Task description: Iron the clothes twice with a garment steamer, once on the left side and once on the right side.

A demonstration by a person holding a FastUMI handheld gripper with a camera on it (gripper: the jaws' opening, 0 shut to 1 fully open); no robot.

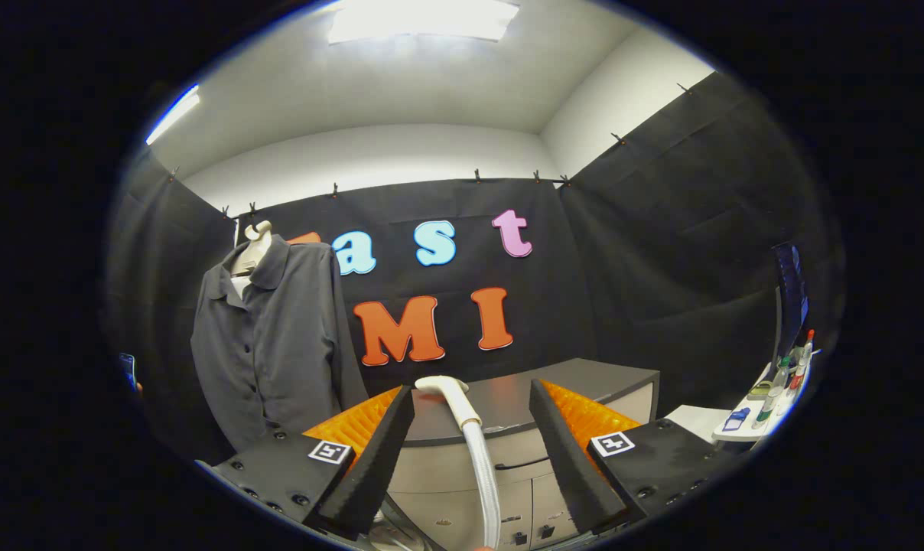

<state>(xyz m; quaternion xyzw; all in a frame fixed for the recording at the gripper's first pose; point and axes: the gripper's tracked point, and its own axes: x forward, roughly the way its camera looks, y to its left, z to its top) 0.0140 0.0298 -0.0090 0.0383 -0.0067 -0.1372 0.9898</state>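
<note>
Gripper (473, 405) fingers spread wide around unclamped steamer head (453, 394); hose (486, 482) may be snagged before grey shirt (274, 344), beyond-left, is reached.

The gripper (471, 398) carries two wedge-shaped fingers (370, 467) of a foam-like, matte texture, spread wide apart with neither touching anything; each tapers to a narrow tip and broadens toward its base; on the outer side of each lies a ridged orange panel (355, 425); below those sit flat dark mounting blocks (278, 471) studded with round screws; each block bears a small square black-and-white marker (330, 451) near the finger.
</note>
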